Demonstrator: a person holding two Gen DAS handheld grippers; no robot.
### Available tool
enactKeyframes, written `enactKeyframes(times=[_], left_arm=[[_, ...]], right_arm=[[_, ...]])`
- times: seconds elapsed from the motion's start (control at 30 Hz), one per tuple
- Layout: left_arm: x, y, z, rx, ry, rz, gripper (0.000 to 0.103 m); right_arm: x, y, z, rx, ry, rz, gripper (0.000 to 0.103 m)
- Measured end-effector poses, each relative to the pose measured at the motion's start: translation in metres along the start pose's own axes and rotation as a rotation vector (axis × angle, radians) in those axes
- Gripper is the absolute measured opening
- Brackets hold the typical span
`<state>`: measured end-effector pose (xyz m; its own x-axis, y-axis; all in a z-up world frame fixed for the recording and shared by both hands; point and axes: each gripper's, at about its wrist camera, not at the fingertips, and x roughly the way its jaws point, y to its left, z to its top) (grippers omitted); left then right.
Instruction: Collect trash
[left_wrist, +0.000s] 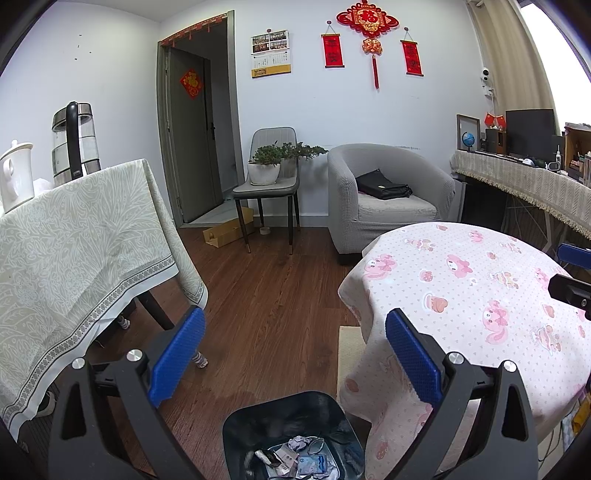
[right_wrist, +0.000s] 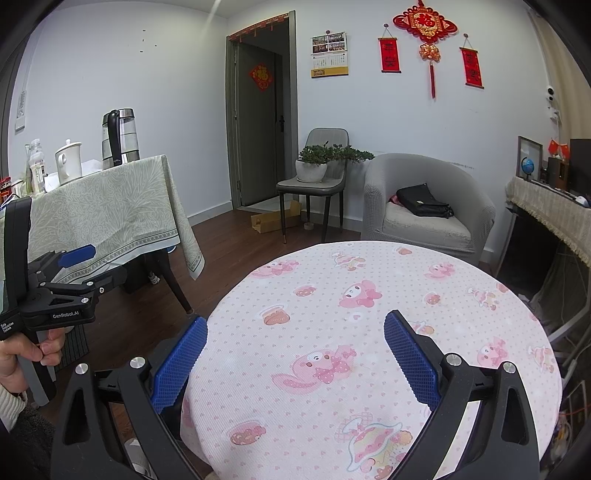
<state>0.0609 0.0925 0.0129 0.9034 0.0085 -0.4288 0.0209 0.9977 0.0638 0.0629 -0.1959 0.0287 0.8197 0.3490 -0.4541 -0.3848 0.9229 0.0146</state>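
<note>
Your left gripper hangs wide apart and empty above the trash bin, which stands upright on the floor, mouth upward, beside the round table's left edge; your right gripper gapes empty over that table.

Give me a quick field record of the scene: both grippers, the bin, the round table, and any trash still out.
left gripper: open, empty, above the trash bin
right gripper: open, empty, over the round table
trash bin: dark, on the floor beside the round table, crumpled paper and wrappers inside
round table: pink cartoon cloth, no trash visible on top
other table: green patterned cloth, kettle and white mug on it
loose trash in view: none seen on the round table
</note>
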Motion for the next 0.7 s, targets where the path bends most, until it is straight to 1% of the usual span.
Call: enactKeyframes(times=[0.6, 0.7], left_arm=[[0.0002, 0.0001, -0.0001, 0.000, 0.001, -0.001, 0.100], [0.0007, 0.0000, -0.0008, -0.004, 0.002, 0.014, 0.100]], right_arm=[[-0.0002, -0.0004, 0.0001, 0.000, -0.001, 0.000, 0.097], [-0.0004, -0.0004, 0.0002, 0.001, -0.001, 0.000, 0.097]])
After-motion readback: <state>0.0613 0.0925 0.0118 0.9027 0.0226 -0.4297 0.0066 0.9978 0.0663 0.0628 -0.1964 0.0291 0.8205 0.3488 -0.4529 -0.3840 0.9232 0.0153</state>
